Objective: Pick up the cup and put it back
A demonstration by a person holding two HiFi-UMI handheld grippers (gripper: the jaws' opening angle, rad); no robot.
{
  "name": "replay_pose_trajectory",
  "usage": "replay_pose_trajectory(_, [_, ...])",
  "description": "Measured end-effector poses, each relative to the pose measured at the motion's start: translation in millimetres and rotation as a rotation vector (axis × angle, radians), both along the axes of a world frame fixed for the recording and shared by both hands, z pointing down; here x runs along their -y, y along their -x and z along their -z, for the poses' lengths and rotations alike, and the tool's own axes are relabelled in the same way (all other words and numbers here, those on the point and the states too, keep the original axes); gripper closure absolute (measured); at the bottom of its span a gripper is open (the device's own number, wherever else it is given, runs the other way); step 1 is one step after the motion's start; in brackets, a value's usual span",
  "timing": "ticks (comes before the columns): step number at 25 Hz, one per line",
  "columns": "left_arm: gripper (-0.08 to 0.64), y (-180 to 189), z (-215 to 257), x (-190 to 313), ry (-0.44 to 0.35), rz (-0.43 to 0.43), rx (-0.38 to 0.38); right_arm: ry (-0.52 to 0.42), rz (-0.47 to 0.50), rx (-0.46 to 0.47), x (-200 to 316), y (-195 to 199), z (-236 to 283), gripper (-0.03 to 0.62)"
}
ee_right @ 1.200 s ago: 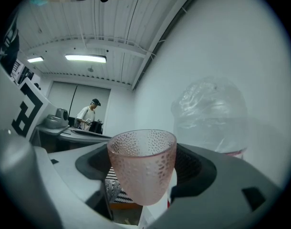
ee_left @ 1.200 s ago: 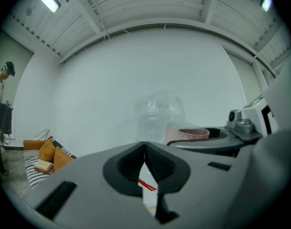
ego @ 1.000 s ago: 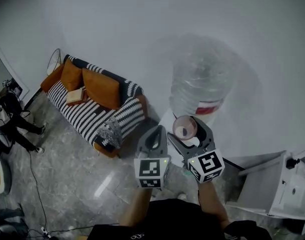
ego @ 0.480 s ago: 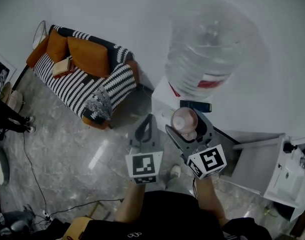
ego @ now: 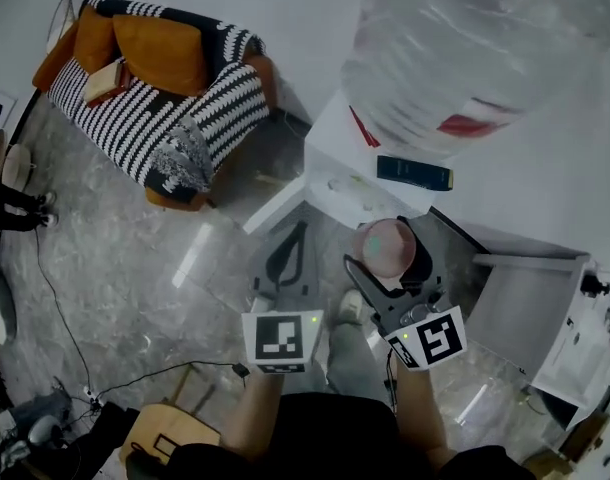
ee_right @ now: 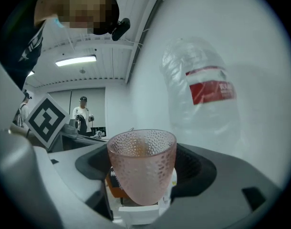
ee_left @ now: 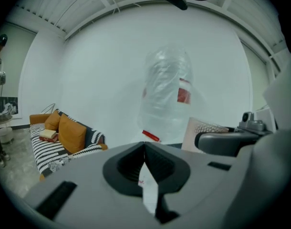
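White wall [ee_left: 102,80] behind, pink translucent cup [ee_right: 141,171], dimpled, upright

Pink dimpled cup [ee_right: 141,168], black-and-white striped sofa [ego: 135,140], orange cushions [ego: 160,53]

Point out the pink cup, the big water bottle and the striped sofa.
pink cup [ee_right: 141,168]: right gripper view, on its dimpled side wall.
water bottle [ego: 455,48]: head view, on its clear body.
striped sofa [ego: 130,133]: head view, on its striped seat.
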State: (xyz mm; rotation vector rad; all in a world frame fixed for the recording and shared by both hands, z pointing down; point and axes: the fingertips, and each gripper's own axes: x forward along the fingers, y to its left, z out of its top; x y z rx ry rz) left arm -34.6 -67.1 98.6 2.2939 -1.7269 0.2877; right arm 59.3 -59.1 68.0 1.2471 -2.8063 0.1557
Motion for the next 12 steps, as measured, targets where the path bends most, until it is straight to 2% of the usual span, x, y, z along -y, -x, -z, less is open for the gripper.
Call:
replay_pose_trajectory(7, [0.548,5.1,-116.2,-23.3,0.147,-0.011,0.002,0.095,-0.049,-0.062,-3.0,-7.5,-116.0,0.201])
replay_pose_trajectory(12, [0.548,5.4,-189.4,-29.8,0.201,-0.009,-0.016,0.154,-0.05,-0.09,-13.9,-5.4,-201.0,0.201])
